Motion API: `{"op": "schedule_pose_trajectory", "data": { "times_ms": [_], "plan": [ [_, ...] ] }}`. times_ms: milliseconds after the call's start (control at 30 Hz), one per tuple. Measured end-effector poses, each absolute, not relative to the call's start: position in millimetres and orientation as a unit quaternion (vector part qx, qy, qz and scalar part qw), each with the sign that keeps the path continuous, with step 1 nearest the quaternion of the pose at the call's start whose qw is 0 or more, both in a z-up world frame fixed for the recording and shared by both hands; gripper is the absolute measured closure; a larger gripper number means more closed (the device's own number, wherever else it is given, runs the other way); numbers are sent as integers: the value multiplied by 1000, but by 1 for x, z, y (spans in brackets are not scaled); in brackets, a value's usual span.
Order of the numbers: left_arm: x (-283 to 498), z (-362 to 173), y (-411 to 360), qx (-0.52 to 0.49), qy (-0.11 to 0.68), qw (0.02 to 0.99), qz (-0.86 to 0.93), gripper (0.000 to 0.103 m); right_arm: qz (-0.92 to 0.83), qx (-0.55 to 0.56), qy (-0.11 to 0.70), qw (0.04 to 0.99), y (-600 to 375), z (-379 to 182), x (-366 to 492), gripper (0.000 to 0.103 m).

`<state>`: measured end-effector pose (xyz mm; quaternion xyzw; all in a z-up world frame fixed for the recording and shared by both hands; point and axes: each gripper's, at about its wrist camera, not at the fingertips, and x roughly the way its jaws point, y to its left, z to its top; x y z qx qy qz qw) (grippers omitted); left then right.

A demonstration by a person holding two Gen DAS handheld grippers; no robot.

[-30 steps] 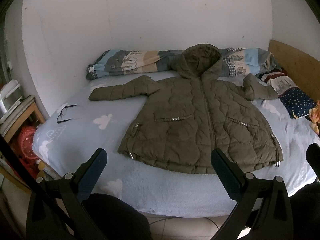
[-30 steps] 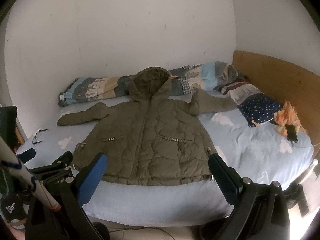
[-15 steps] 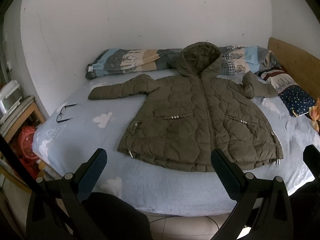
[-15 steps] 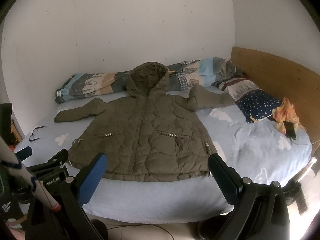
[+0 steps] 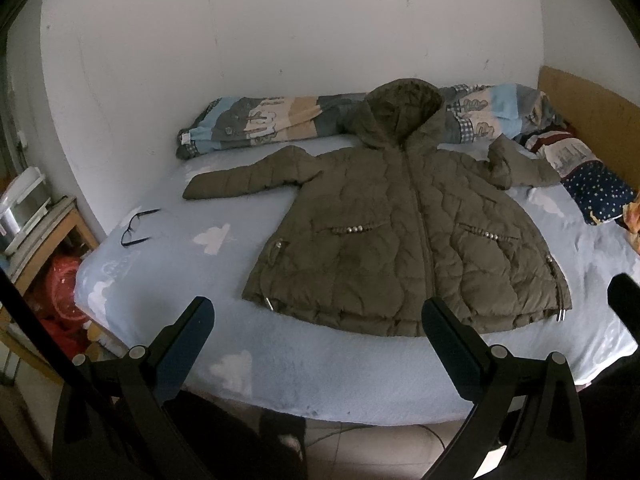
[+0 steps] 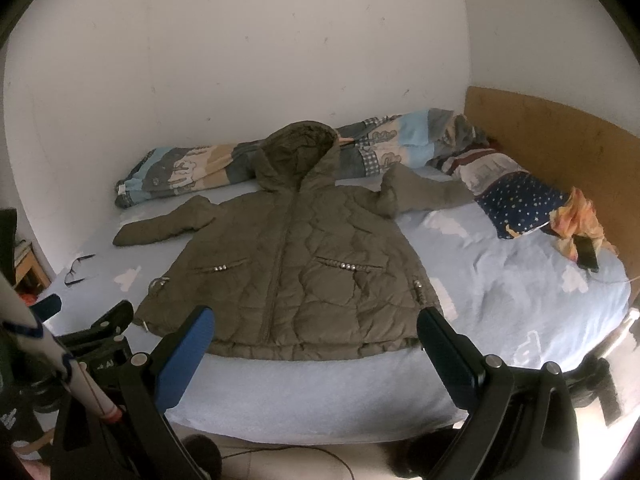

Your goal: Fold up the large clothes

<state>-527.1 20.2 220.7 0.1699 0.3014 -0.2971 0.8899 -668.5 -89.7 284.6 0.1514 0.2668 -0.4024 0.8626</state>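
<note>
Quilted olive hooded jacket lay flat, sleeves spread, on the fleecy blue cloud-print bedsheet. Left gripper and right gripper hovered spread wide, empty.

I see an olive quilted matt cloth jacket with shiny metal studs, on a fuzzy pale-blue cloth sheet; beside it, a bare matt wooden headboard.

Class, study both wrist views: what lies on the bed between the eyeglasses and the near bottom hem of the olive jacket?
Only bare blue sheet with white cloud prints separates the eyeglasses from the jacket. The left wrist view shows it best.
</note>
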Motion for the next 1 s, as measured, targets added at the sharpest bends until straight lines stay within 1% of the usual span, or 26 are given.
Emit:
{"op": "schedule_pose_trajectory", "data": {
  "times_ms": [100, 200, 300, 400, 500, 600, 733, 767, 833, 933, 1000],
  "plan": [
    [-515, 216, 10, 178, 304, 888, -298, 0, -402, 161, 268, 861, -96, 280, -668, 1],
    [-494, 221, -10, 176, 290, 891, -301, 0, -398, 187, 283, 852, -110, 272, -666, 1],
    [-466, 226, -41, 176, 280, 895, -301, 0, -407, 216, 284, 841, -137, 268, -669, 1],
    [-427, 220, -85, 178, 290, 890, -303, 0, -418, 251, 273, 829, -179, 265, -677, 1],
    [-386, 199, -134, 190, 311, 884, -295, 0, -439, 279, 267, 812, -220, 265, -682, 1],
    [-347, 165, -181, 190, 349, 875, -277, 0, -459, 294, 263, 796, -258, 262, -684, 1],
    [-322, 128, -214, 191, 357, 872, -276, 0, -469, 322, 254, 783, -308, 258, -681, 1],
    [-313, 119, -226, 202, 374, 864, -269, 0, -471, 328, 252, 779, -323, 255, -680, 1],
    [-303, 111, -239, 203, 392, 850, -287, 0, -479, 339, 252, 770, -345, 252, -680, 1],
    [-292, 106, -252, 213, 381, 859, -269, 0, -496, 331, 270, 756, -378, 246, -670, 1],
    [-287, 104, -258, 204, 393, 856, -268, 0, -501, 331, 276, 750, -398, 242, -663, 1]
  ]
}}
